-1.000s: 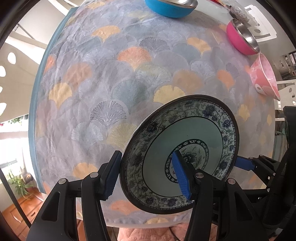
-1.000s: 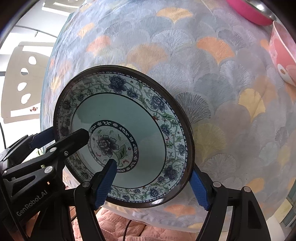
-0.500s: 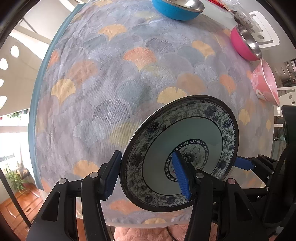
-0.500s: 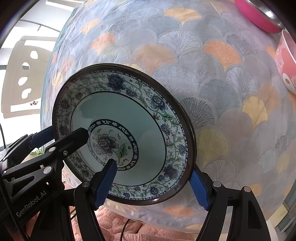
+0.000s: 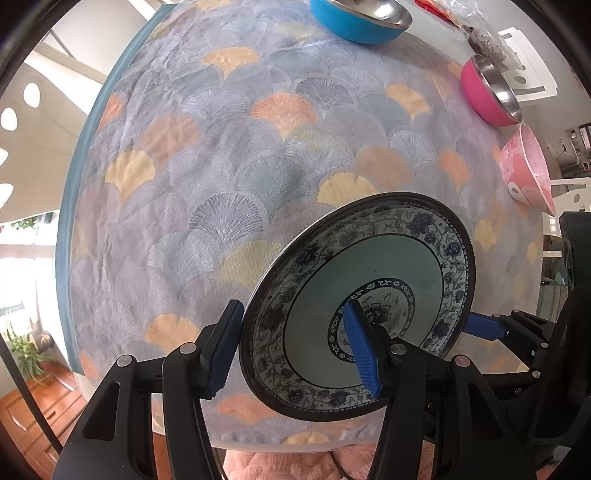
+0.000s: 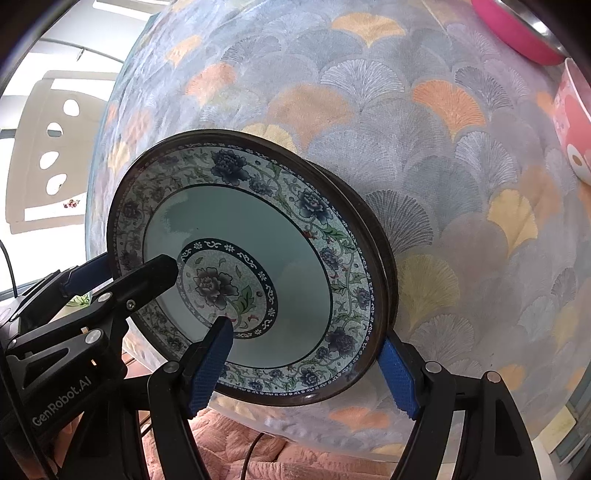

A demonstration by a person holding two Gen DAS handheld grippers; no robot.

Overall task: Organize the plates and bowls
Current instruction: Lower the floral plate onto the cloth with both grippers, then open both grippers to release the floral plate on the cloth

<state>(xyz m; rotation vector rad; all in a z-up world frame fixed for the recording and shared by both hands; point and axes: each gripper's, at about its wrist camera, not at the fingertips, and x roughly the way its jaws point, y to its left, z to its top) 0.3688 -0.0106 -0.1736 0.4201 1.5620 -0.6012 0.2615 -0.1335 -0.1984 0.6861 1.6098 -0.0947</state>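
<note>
- The left gripper (image 5: 295,347) pointed down over the table, its two blue-padded fingers (image 5: 360,347) set partway apart, one outside the rim and one over the well of the floral plate (image 5: 373,269); both pads appeared to bear on the plate, so it read as gripped by its near-left edge.
- The right gripper (image 6: 301,362) straddled the opposite edge of the same plate (image 6: 258,240), jaws wider, one finger over the well and the other outside and under the rim; it too appeared to hold it.
- The plate sat tilted between the two grippers, above the fan-patterned tablecloth (image 5: 229,155).
- In the right wrist view a second dark rim (image 6: 384,236) showed just behind the plate's; whether it was another plate I could not tell.
- Well beyond the left gripper stood a blue bowl (image 5: 354,22), a magenta bowl (image 5: 484,96) and a pink patterned bowl (image 5: 524,166).
</note>
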